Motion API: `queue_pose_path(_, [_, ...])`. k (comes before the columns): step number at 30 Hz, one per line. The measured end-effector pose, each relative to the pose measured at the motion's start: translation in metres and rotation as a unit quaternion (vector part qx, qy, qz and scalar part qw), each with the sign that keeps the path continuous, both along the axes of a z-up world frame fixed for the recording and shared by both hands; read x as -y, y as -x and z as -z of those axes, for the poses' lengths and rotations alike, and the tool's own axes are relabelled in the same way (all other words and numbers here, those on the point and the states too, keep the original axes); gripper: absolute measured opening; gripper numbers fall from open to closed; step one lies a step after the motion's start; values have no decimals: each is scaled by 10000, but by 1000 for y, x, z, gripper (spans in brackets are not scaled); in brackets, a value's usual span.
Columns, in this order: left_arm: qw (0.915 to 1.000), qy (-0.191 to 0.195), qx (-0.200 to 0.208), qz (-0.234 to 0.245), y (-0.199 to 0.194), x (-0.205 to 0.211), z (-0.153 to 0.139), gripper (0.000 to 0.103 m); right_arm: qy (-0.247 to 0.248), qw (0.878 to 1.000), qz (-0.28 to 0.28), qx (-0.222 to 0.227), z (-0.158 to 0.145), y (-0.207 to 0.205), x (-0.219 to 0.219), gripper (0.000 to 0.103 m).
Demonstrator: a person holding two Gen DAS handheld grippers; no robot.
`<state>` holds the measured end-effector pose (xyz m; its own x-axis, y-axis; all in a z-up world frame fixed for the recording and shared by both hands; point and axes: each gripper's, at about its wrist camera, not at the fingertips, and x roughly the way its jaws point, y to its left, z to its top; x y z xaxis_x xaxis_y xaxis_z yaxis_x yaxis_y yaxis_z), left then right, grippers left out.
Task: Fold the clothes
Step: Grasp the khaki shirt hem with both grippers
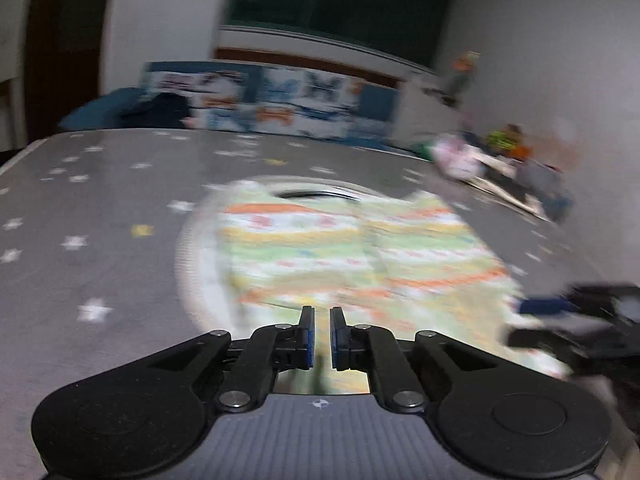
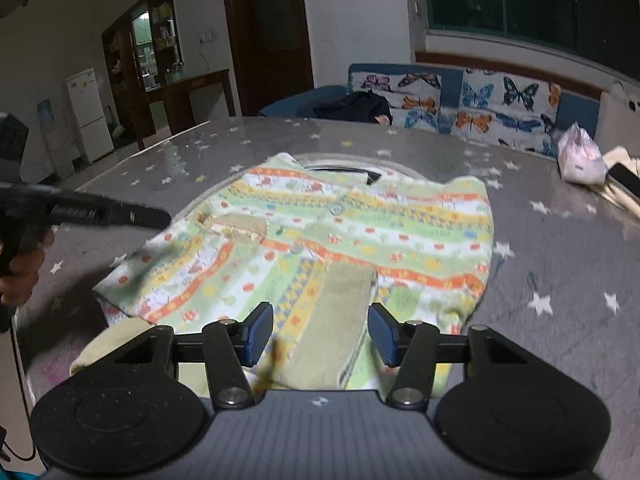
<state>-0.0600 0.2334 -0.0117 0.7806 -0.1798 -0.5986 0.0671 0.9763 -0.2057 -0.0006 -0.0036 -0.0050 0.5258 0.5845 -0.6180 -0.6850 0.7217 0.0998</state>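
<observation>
Top (image 2: 320, 236) lies flat mid-bench (image 2: 560, 248), collar at 12 o'clock, hem at 6, both sleeves folded inward. Soft, light knit; limp, will drape and slide on the slick cover. Best hold: hem edge or a side seam. Left tongs (image 1: 322, 332) nearly closed, nothing gripped. Right tongs (image 2: 321, 334) part open over a sleeve cuff (image 2: 340, 320), gripping nothing.
</observation>
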Motion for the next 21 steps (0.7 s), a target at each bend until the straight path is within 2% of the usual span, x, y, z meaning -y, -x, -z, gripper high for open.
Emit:
queue_pose_path(3, [9993,-148,-101,330,1,21,7,9,122,9998,-168,-12,4,3,-8,51])
queue_pose_path(7, [9978,-416,-236,465,5,33,23,17,432,9984,-357,85,15,13,-15,51])
queue_pose_path(8, [9976,-452,-210,473,7,34,22,18,485,9980,-387,150,15,16,-15,51])
queue_pose_path(10, [9975,-484,-212,472,11,36,19,30,490,9978,-401,211,11,20,-12,52])
queue_pose_path(14, [9975,-486,-220,473,19,41,12,41,467,9976,-421,276,7,26,-8,52])
queue_pose_path(15, [9975,-465,-229,474,22,42,11,46,487,9976,-430,249,9,27,-8,52])
queue_pose_path(21, [9973,-429,-326,509,46,54,2,54,600,9964,-474,377,11,37,-4,53])
